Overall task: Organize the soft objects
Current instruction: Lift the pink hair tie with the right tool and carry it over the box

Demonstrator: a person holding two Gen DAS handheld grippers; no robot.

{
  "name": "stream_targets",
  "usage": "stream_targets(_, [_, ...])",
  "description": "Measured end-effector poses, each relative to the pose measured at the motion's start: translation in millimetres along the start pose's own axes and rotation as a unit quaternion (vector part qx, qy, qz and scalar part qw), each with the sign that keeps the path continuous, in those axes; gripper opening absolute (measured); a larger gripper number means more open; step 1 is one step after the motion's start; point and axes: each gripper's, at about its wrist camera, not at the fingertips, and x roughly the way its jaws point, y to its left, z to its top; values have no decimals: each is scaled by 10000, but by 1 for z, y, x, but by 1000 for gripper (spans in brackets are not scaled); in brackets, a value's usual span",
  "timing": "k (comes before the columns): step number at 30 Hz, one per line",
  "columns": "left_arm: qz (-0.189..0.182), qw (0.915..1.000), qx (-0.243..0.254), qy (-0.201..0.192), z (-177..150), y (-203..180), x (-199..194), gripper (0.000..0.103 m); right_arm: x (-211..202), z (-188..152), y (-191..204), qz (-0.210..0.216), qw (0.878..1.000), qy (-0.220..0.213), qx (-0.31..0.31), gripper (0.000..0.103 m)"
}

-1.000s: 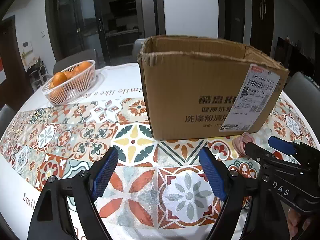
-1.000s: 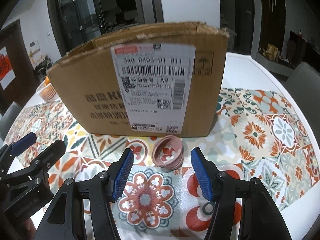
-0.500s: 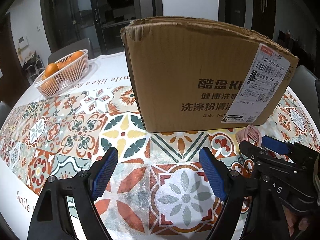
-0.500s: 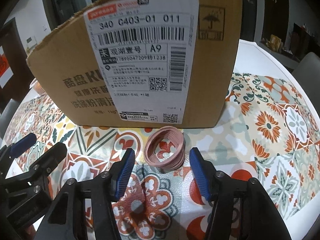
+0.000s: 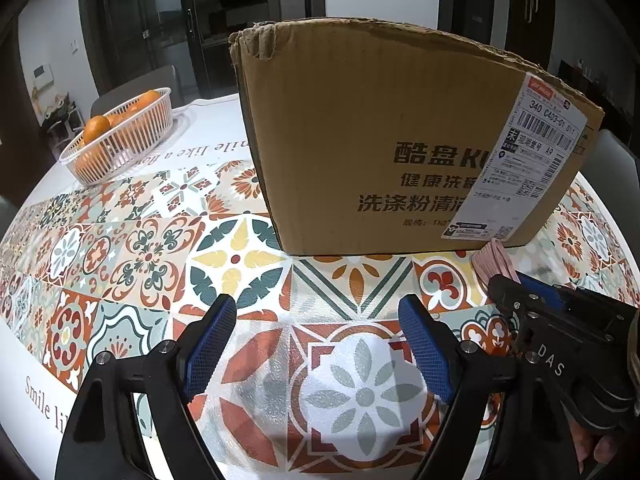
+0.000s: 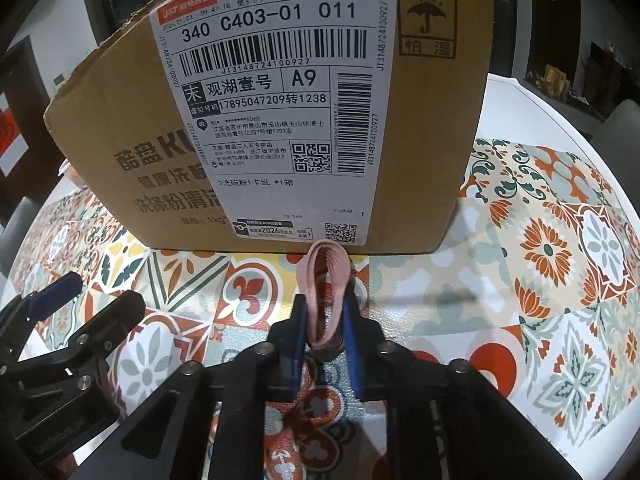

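A pink soft collapsible cup (image 6: 325, 288) lies on the patterned tablecloth right in front of a cardboard box (image 6: 280, 120). My right gripper (image 6: 325, 320) is shut on it and squeezes it flat between the blue pads. In the left wrist view the pink cup (image 5: 494, 262) shows at the right, at the box's (image 5: 380, 152) lower corner, with the right gripper (image 5: 532, 300) on it. My left gripper (image 5: 316, 344) is open and empty above the cloth, in front of the box.
A white basket of oranges (image 5: 120, 140) stands at the back left of the round table. The tall box blocks the middle of the table. The left gripper (image 6: 60, 344) shows low left in the right wrist view.
My right gripper moved forward around the pink cup and shut on it, flattening it. My left gripper came closer to the box and stayed open.
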Motion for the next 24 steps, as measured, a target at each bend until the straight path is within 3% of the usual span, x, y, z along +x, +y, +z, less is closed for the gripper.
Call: stream_targets(24, [-62,9992,16,-397,0,0,-56,83,-65,-9,7,87,9989,-453,116,11])
